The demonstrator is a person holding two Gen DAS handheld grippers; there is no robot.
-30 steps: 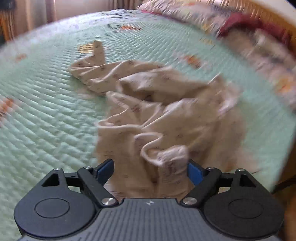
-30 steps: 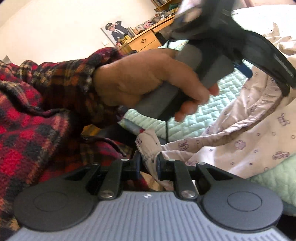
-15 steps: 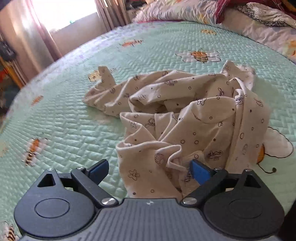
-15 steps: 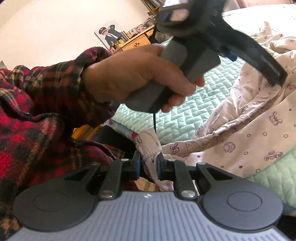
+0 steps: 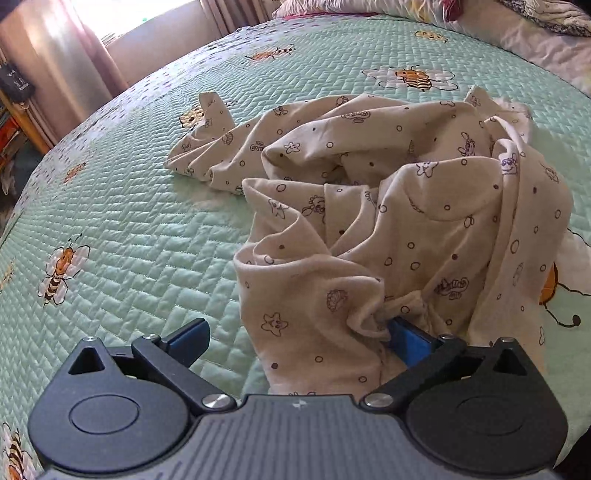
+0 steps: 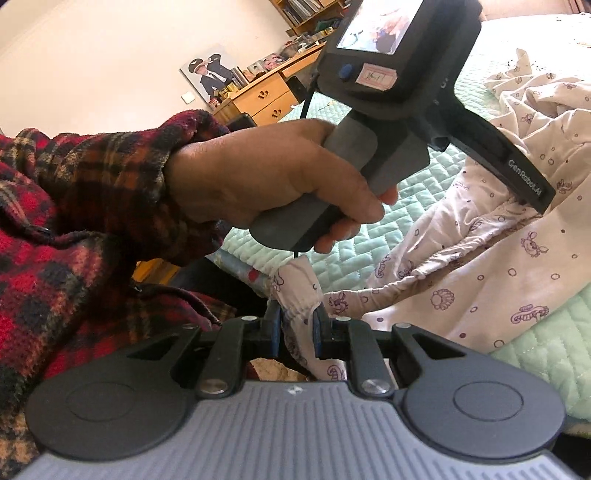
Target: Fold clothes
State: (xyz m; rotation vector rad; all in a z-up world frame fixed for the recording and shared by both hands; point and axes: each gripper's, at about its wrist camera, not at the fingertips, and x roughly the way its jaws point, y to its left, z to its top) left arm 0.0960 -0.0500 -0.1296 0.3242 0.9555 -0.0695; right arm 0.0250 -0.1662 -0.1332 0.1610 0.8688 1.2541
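A crumpled cream garment (image 5: 388,206) printed with small cartoon figures lies on the green quilted bedspread (image 5: 140,229). My left gripper (image 5: 295,338) is open and wide, low over the garment's near edge. A fold of cloth sits between the fingers, and the right blue pad (image 5: 408,338) is tucked under it. In the right wrist view my right gripper (image 6: 297,325) is shut on an elastic hem of the same garment (image 6: 498,280). A hand (image 6: 266,184) in a red plaid sleeve holds the left gripper's handle (image 6: 354,166), whose tip is buried in the cloth.
Pillows and bedding (image 5: 517,33) lie at the bed's far right, and a curtained window (image 5: 110,33) stands beyond the far edge. A wooden dresser (image 6: 266,96) with photos stands against the wall. The bed's near edge (image 6: 251,269) runs just past my right fingers.
The left gripper has steadied and come lower and closer to the garment, its right pad now under a fold. The right gripper has stayed shut on the hem.
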